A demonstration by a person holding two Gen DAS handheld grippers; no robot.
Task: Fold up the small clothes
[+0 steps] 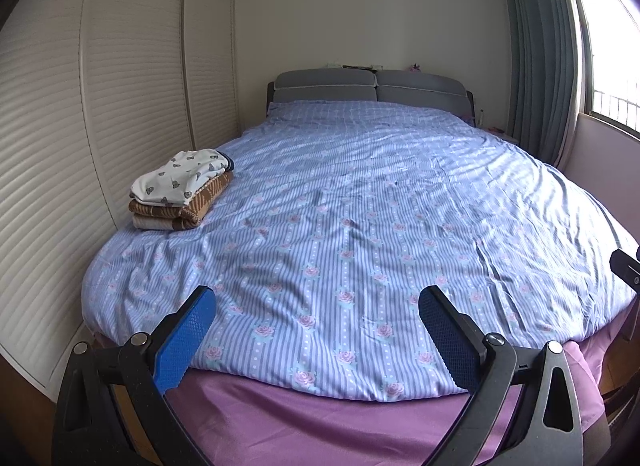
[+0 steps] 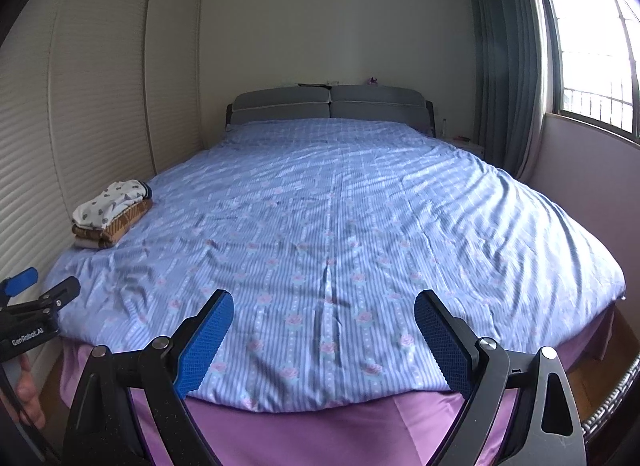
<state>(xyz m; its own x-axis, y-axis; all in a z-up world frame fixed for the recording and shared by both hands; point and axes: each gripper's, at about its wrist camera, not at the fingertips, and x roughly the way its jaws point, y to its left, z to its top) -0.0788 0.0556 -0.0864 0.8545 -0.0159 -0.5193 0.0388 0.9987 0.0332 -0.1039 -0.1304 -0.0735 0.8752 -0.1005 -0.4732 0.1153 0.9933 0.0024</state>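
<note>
Both wrist views from bed foot toward headboard

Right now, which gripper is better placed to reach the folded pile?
Left, probably. The folded pile sits at the bed's left edge, nearer the open left gripper; the right gripper, also open and empty, is further right.

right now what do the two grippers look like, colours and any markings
Both are alike: the left gripper and right gripper have matte black angular frames with silver round bolts at the joints and triangular cutouts. Each finger carries a flat blue pad with a fine dimpled texture. White lettering reading GenRobot.AI shows on the left gripper's black body. No cables or sleeves are visible.
</note>
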